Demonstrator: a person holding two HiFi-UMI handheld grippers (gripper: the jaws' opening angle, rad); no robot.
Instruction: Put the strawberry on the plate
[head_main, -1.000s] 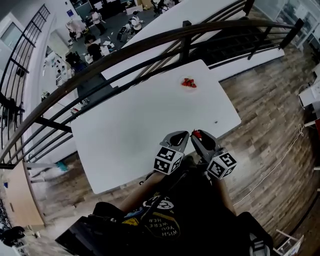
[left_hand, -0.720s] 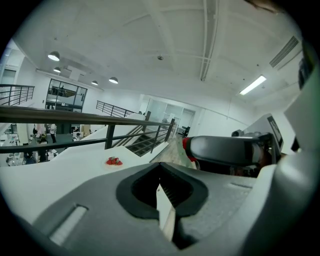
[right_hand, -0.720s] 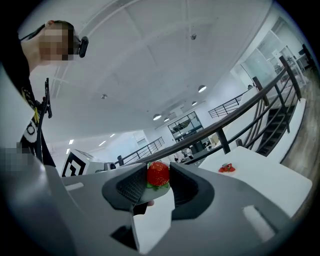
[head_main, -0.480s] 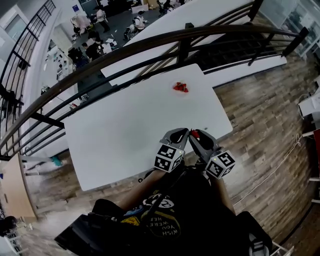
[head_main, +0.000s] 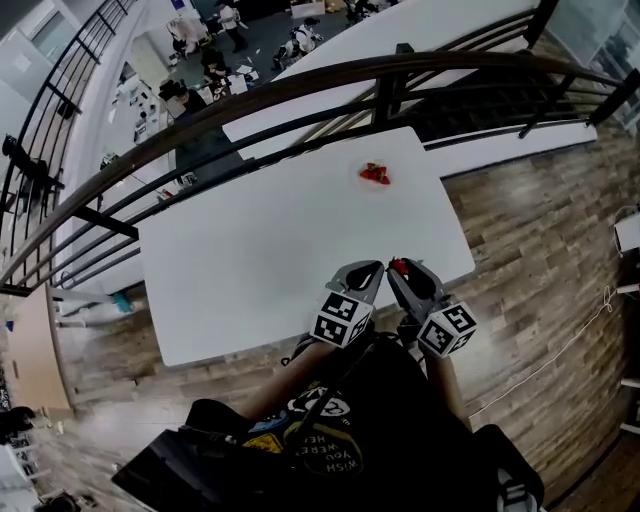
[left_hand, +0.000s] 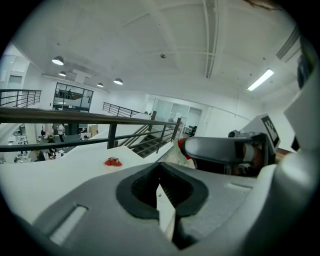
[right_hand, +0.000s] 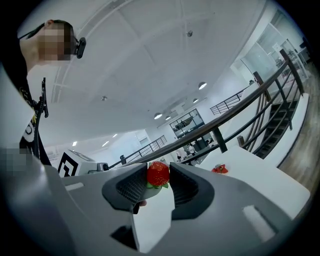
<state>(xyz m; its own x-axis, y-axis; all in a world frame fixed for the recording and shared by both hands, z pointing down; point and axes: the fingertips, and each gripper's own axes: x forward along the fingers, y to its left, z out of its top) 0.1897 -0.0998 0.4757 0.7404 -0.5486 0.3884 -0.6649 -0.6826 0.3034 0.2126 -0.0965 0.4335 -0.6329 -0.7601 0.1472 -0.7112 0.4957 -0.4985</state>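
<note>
Because the strawberry (right_hand: 158, 173) must travel, right hand-held gripper (head_main: 403, 272) clamps it between its pads above the near table (head_main: 250, 250) edge; left hand-held gripper (head_main: 366, 270) closed on nothing, just beside; red pile (head_main: 375, 174), likely the drop spot, sits well apart at the far end.

Two grippers are in view, the left gripper (head_main: 370, 270) and the right gripper (head_main: 402, 268). There is one white table (head_main: 250, 250) and one dark railing (head_main: 300, 87). One single strawberry (right_hand: 158, 174) shows close by, and one small heap of red strawberries (head_main: 376, 174) lies farther off, too small to count.
</note>
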